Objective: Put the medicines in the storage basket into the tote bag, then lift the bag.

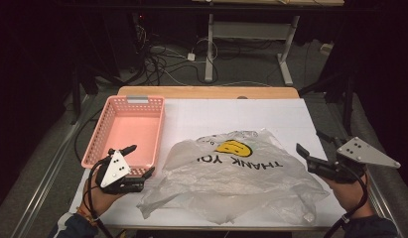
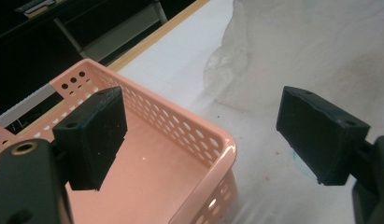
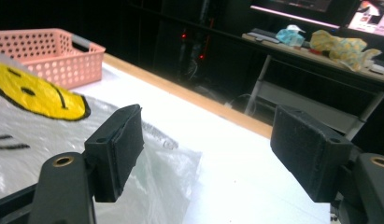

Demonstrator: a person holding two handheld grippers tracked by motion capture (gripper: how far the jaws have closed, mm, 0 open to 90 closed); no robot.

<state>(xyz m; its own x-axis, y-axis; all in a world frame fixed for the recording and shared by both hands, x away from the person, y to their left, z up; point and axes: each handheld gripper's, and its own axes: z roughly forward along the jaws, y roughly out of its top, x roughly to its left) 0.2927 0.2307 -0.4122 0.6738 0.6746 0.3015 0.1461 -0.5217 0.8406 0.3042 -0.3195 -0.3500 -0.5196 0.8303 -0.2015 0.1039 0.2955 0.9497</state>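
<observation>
At the near table edge both the left gripper (image 1: 140, 161) and right gripper (image 1: 318, 147) sit jaws apart, holding nothing, flanking the crumpled plastic bag (image 1: 231, 176) lying flat mid-table; beyond-left, the pink basket (image 1: 104, 130) is empty, so likely nothing started.

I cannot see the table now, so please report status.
Left tool open, right tool open. Crumpled clear plastic bag lies flat, untouched. Pink perforated plastic basket stands beside.

The white-topped table (image 1: 291, 119) carries a pink basket (image 1: 123, 131) beside a crumpled plastic bag (image 1: 231, 178).
</observation>
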